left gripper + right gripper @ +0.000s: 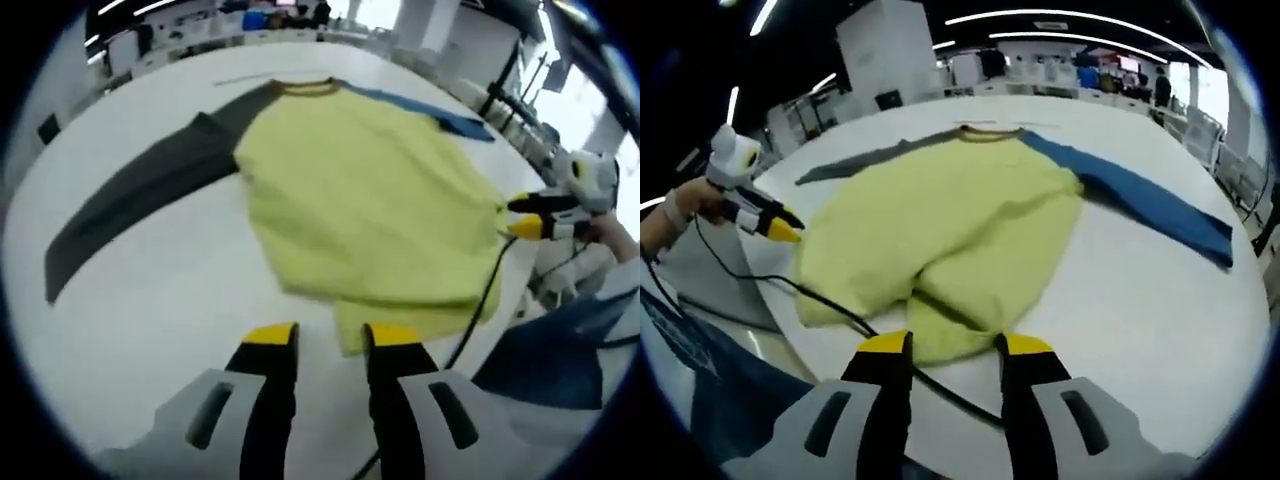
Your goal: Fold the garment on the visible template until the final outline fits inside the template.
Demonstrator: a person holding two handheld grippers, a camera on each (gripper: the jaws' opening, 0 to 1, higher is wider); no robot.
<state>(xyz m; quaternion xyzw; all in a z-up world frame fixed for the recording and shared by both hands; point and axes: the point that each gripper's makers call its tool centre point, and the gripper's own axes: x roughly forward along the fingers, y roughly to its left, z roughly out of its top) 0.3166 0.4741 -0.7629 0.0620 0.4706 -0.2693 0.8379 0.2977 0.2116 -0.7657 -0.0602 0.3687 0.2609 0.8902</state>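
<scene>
**Q:** What's under you right now?

**A:** The biggest thing I have is the white table (150, 300), round-edged, running wide across both views. Spread on it is the garment (370, 200), a long-sleeved shirt with a yellow-green body lying roughly in the middle, collar (310, 88) pointing away from me. Its lower edge is rumpled and bunched, not flat.

**Q:** And the sleeves?

**A:** In the left gripper view the dark grey sleeve (130, 200) stretches out flat across the table to the left. In the right gripper view the blue sleeve (1140, 200) stretches out flat to the right, ending well apart from the body.

**Q:** Where are my tools?

**A:** My left gripper (332, 340) hovers just short of the hem, jaws parted with bare table between the yellow tips, nothing in them. My right gripper (956, 348) sits right at the bunched hem; its jaws stand apart too, with yellow cloth visible in the gap, but I can't tell whether they touch it.

**Q:** Anything smaller?

**A:** A black cable (840, 315) snakes over the table edge and across the hem. A blue sleeve of the person (550, 360) shows low in the left gripper view.
</scene>
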